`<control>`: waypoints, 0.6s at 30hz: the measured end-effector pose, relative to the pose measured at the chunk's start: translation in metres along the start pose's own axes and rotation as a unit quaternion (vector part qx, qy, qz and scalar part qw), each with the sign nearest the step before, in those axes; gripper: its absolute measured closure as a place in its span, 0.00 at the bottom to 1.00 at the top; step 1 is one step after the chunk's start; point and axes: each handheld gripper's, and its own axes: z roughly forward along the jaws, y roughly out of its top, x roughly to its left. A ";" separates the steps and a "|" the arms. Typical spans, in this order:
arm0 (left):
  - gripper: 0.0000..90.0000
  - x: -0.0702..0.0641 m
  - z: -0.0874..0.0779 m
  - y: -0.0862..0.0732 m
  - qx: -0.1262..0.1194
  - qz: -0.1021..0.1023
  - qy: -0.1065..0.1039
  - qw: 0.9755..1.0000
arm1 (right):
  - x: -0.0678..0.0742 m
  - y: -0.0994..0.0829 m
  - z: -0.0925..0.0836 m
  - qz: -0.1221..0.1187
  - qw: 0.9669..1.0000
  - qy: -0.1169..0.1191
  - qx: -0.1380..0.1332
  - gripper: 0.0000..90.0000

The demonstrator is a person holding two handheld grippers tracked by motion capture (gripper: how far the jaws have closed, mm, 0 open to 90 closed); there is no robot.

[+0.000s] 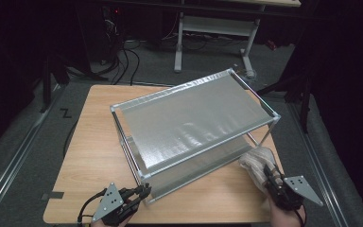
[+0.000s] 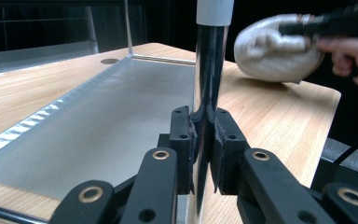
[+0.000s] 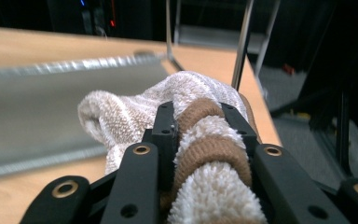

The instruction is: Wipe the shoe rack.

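A two-tier metal rack (image 1: 194, 118) stands at an angle on the wooden table (image 1: 92, 146). My left gripper (image 1: 144, 191) is at the rack's near front corner, shut on the upright corner post (image 2: 209, 60); in the left gripper view its pads (image 2: 186, 135) press on the post from both sides above the lower shelf (image 2: 112, 121). My right gripper (image 1: 270, 175) is shut on a white and brown terry cloth (image 1: 255, 158) by the rack's near right corner. In the right gripper view the bunched cloth (image 3: 135, 116) bulges out ahead of the jaws.
The rack covers most of the table, leaving bare wood at the left and along the front edge. A white desk frame (image 1: 212, 28) and cables (image 1: 123, 61) lie on the floor beyond the table. The rack's thin right posts (image 3: 242, 46) stand just past the cloth.
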 end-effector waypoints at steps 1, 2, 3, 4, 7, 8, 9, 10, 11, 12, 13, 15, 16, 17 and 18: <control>0.89 0.000 0.000 0.000 0.000 -0.001 0.000 1.000 | 0.000 -0.007 0.003 0.001 1.000 -0.002 0.008 0.79; 0.89 0.000 0.000 0.000 0.000 -0.001 0.000 1.000 | -0.001 -0.013 0.006 0.004 1.000 -0.001 0.018 0.78; 0.89 0.001 0.000 0.000 0.000 0.000 0.001 1.000 | -0.001 -0.018 0.008 0.007 1.000 0.002 0.026 0.78; 0.89 0.001 0.000 0.000 0.000 0.000 0.001 1.000 | -0.001 -0.018 0.008 0.007 1.000 0.002 0.026 0.78; 0.89 0.003 -0.001 0.000 0.000 -0.001 0.005 1.000 | -0.002 -0.027 0.014 -0.003 0.999 0.008 0.048 0.75; 0.89 0.003 -0.001 0.000 0.000 -0.001 0.005 1.000 | -0.002 -0.027 0.014 -0.003 0.999 0.008 0.048 0.75; 0.89 0.006 -0.002 0.000 -0.001 -0.001 0.008 1.000 | -0.002 -0.029 0.013 0.001 0.999 0.011 0.050 0.73; 0.89 0.008 -0.003 0.000 0.000 0.000 0.013 1.000 | -0.002 -0.028 0.013 0.004 0.999 0.014 0.049 0.71; 0.89 0.011 -0.004 0.000 0.000 -0.002 0.018 1.000 | -0.002 -0.028 0.012 0.006 0.999 0.017 0.049 0.70; 0.89 0.014 -0.006 0.000 0.000 -0.004 0.024 1.000 | -0.001 -0.027 0.011 0.006 0.999 0.018 0.047 0.69; 0.89 0.017 -0.008 -0.001 0.001 -0.004 0.029 1.000 | 0.000 -0.026 0.010 0.005 0.999 0.020 0.045 0.69; 0.89 0.023 -0.012 -0.001 0.000 -0.008 0.041 0.999 | 0.002 -0.026 0.008 0.000 0.999 0.021 0.045 0.68; 0.89 0.027 -0.015 -0.002 0.001 -0.009 0.046 0.999 | 0.003 -0.026 0.008 0.000 0.999 0.022 0.045 0.68; 0.89 0.031 -0.017 -0.002 0.002 -0.010 0.053 0.999 | 0.003 -0.026 0.008 -0.001 0.999 0.023 0.045 0.67; 0.89 0.031 -0.017 -0.002 0.002 -0.010 0.053 0.999 | 0.003 -0.026 0.008 -0.001 0.999 0.023 0.045 0.67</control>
